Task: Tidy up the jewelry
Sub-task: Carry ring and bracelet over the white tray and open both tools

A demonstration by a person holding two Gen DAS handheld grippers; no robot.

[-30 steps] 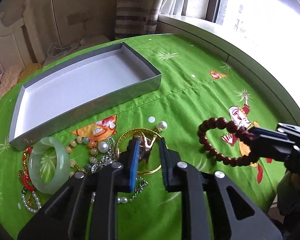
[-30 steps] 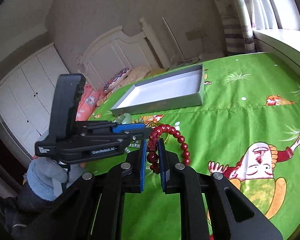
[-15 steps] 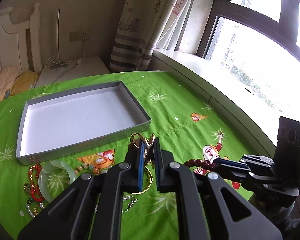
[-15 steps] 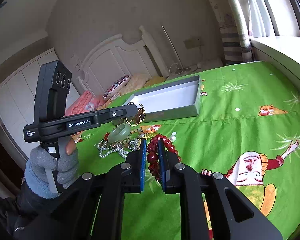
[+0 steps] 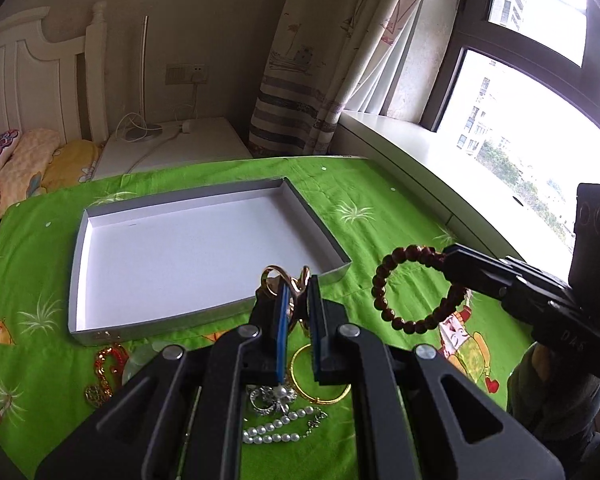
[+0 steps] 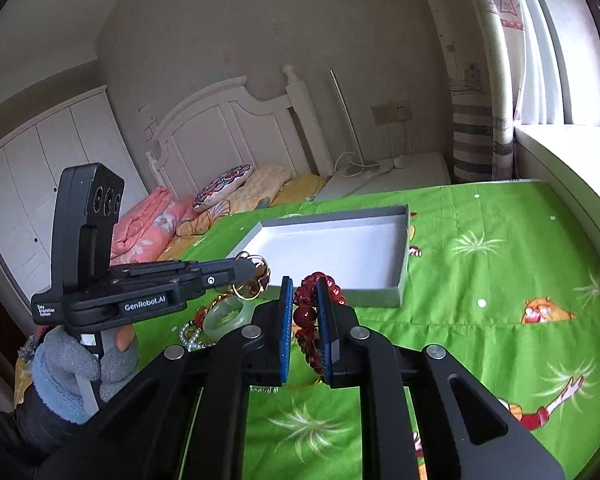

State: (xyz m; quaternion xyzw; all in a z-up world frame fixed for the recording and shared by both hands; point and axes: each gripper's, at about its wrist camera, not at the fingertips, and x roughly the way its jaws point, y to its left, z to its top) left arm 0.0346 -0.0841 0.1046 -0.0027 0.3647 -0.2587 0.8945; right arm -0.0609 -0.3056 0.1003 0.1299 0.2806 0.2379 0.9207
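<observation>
Left hand-held gripper (image 5: 298, 316) is clamped on a cluster of thin gold rings (image 5: 286, 280), held in the air over the near rim of an empty grey tray (image 5: 204, 320) on a green-cloth table (image 5: 380, 200). Right hand-held gripper (image 6: 305, 322) pinches a dark red bead bracelet (image 5: 412, 286), also aloft, right of the tray. Both look light; rings are prob. slick and hard, so grip across the bands, while the bracelet is likely floppy w/ round beads that roll, best pinched on one bead.
</observation>
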